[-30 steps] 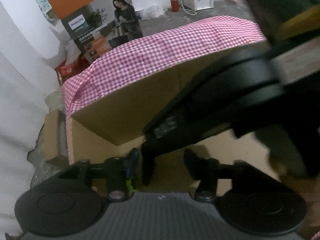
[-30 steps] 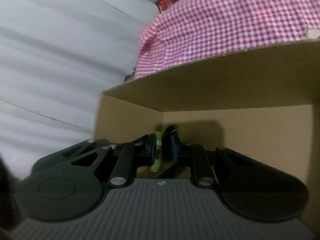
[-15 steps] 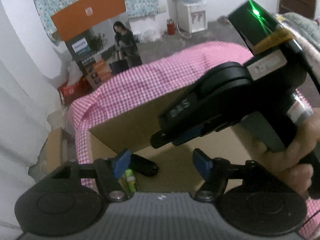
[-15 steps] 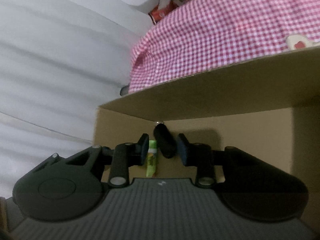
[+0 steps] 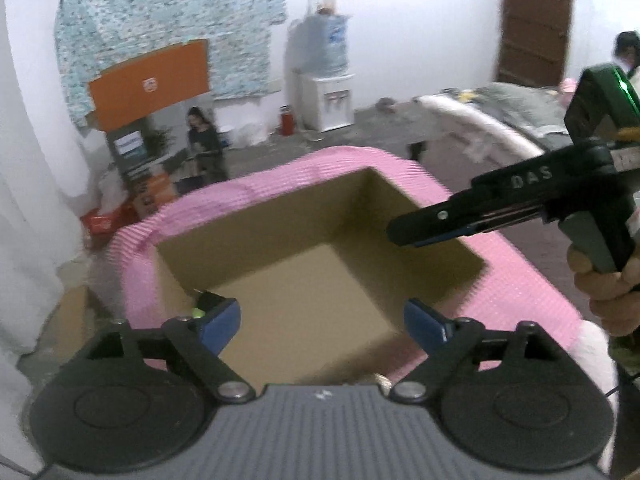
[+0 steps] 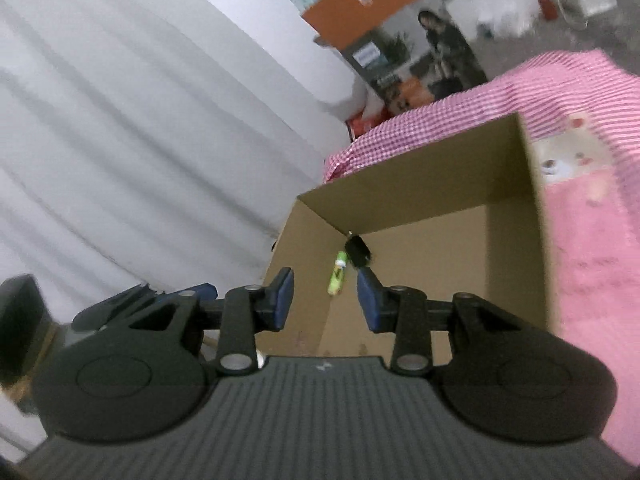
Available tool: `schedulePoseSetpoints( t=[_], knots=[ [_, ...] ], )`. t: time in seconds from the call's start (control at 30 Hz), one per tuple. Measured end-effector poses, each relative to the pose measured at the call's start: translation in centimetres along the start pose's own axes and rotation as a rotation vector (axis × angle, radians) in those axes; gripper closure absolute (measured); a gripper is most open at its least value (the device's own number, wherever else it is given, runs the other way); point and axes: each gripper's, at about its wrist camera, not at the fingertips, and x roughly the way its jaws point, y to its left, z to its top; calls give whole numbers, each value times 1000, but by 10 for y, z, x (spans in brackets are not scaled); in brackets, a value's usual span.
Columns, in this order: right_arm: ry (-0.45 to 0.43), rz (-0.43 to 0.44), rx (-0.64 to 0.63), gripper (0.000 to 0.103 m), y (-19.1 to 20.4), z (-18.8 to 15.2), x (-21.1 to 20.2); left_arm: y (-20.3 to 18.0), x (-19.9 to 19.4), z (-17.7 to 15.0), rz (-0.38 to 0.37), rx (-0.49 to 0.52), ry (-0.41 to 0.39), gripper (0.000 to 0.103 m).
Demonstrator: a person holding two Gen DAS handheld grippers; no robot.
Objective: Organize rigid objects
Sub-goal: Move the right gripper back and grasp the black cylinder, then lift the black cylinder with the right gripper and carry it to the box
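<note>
The cardboard box [image 6: 420, 240] stands open-topped on a table covered with a pink-and-white checked cloth [image 6: 440, 120]; a green tube [image 6: 337, 273] lies on the box floor near the far left corner; a small black object [image 6: 357, 251] lies just beside it, closer to the corner. The left hand-held gripper [image 5: 322, 320] hovers above the box with its jaws spread wide and opening further; nothing sits between its blue pads [image 5: 218, 322]; the green tube and the black object are largely hidden behind its left finger in the left wrist view. The right hand-held gripper [image 6: 324, 300] is above the near edge of the box; its jaws stand partly apart and are opening; nothing is between them. In the left wrist view, a hand [image 5: 608, 284] grasps the right hand-held gripper's handle at the right edge. A white curtain [image 6: 140, 120] hangs left of the table.
</note>
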Motion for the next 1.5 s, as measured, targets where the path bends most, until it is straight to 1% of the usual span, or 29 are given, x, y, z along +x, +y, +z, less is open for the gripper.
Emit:
schedulePoseSetpoints(
  t=[0.07,0.17,0.27,0.33,0.4,0.47,0.53,0.57,0.6,0.63,0.67,0.73,0.77,0.83,0.93,1.03,1.1,1.13,1.17,1.27,1.4,1.5],
  knots=[
    [-29,-29,-16,65,-3,-26,-26,-16,-2,-17,-34,2,-12,11],
    [-41,-97,-28,63,-15,-63,-43,-41,8,-43,-80,-1,-9,11],
    [-22,-178,-23,63,-32,-96,-44,-68,27,-68,-116,21,-13,12],
    [-6,-245,-22,63,-43,-113,-34,-88,42,-84,-121,47,-7,15],
    [16,-289,-23,63,-53,-126,-22,-106,54,-100,-114,80,7,22],
    [44,-307,-9,63,-63,-134,-10,-119,69,-109,-100,125,25,42],
    [63,-320,-4,63,-68,-135,3,-129,80,-114,-82,165,27,47],
    [71,-327,-10,64,-69,-136,8,-131,85,-116,-73,177,25,53],
    [74,-336,-17,65,-69,-136,12,-133,91,-117,-62,187,31,57],
    [78,-348,-26,65,-69,-136,17,-134,95,-119,-59,190,37,64],
    [86,-357,-36,66,-69,-135,24,-134,97,-121,-64,187,42,69],
    [106,-370,-51,67,-71,-136,37,-136,102,-123,-84,166,56,73],
    [119,-382,-65,72,-71,-136,43,-136,104,-124,-92,159,61,74],
    [138,-387,-78,74,-73,-138,51,-136,106,-126,-101,155,65,75],
    [143,-394,-92,79,-70,-140,52,-138,109,-126,-114,150,70,75],
    [134,-390,-60,81,-74,-141,43,-138,108,-126,-136,137,74,72],
    [121,-386,-24,81,-78,-142,34,-139,110,-125,-155,132,80,63],
    [113,-383,-2,81,-81,-143,30,-140,111,-124,-165,127,83,56],
    [106,-379,17,81,-85,-144,26,-140,111,-124,-173,121,85,51],
    [91,-359,82,81,-93,-149,16,-143,114,-120,-199,111,95,48],
    [86,-325,157,81,-100,-156,7,-149,119,-120,-202,120,105,48],
    [95,-308,181,81,-100,-163,3,-152,122,-121,-200,135,117,54]
  ],
)
